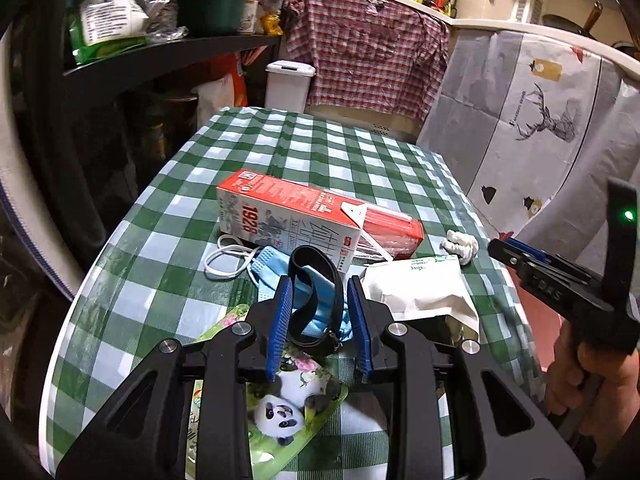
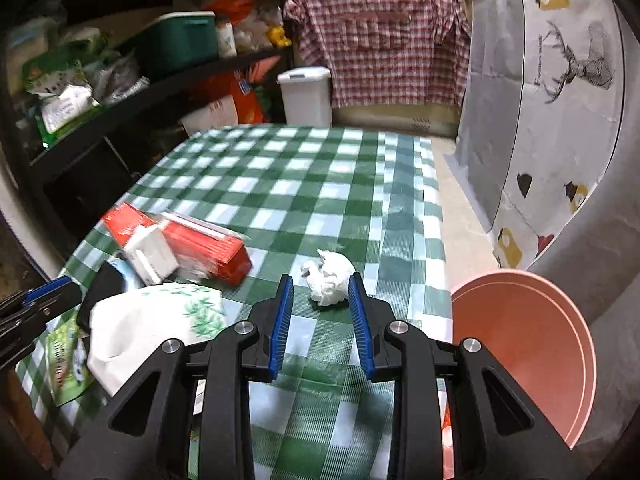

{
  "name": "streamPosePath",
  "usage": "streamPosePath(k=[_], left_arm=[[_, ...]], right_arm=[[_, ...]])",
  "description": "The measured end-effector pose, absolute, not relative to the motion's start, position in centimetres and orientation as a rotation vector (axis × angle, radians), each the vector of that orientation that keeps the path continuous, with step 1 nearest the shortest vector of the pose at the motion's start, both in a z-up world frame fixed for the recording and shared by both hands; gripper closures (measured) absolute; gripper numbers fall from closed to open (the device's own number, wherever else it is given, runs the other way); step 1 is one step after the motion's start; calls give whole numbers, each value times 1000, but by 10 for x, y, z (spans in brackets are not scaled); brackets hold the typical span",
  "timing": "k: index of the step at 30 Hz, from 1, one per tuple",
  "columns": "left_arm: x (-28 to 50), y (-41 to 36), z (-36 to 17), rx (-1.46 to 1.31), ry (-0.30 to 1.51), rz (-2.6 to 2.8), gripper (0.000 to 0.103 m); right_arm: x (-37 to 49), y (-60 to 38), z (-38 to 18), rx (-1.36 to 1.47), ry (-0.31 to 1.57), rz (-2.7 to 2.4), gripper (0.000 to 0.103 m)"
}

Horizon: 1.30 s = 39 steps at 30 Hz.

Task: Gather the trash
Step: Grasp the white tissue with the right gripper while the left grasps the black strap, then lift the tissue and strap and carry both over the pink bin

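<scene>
1. The left gripper [image 1: 320, 296] is wide open around a blue mask [image 1: 316, 300] and a black band [image 1: 316, 272].
2. The right gripper [image 2: 321, 296] is wide open around one white paper ball [image 2: 330, 282].
3. One red carton [image 1: 296, 216], one white bag [image 1: 420, 292] and one panda wrapper [image 1: 280, 408] lie nearby.
4. The green checked table [image 2: 304, 184] has bare room farther back; a pink bin [image 2: 524, 344] sits at its right edge.

Red-and-white carton [image 1: 288, 216] on the checked table bore "1928" in red on its white side, other carton print too small to read, wording beside the deer drawing on the hanging sheet [image 1: 532, 116] illegible
</scene>
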<state>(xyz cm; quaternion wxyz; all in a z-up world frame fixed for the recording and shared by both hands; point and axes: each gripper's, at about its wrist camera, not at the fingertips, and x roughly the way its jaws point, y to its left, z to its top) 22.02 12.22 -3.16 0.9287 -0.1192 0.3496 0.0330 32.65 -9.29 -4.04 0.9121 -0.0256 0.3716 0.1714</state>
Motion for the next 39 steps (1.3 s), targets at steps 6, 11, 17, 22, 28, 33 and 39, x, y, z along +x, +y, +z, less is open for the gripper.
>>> streamPosePath(k=[6, 11, 17, 22, 28, 33, 39], left_arm=[[227, 123, -39, -256, 740, 84, 57], [232, 126, -48, -259, 767, 84, 57], [233, 127, -55, -266, 787, 66, 57], [235, 129, -60, -271, 805, 58, 62], [234, 125, -57, -249, 803, 45, 78], [232, 121, -48, -231, 775, 39, 83], [222, 114, -34, -197, 736, 34, 84]], right_arm=[[343, -87, -53, -54, 796, 355, 66], [354, -84, -60, -59, 822, 344, 66], [367, -83, -68, -50, 855, 337, 66], [367, -78, -71, -68, 870, 347, 72], [362, -76, -68, -88, 856, 356, 86], [354, -81, -55, -78, 822, 369, 87], [336, -85, -34, -59, 764, 390, 87]])
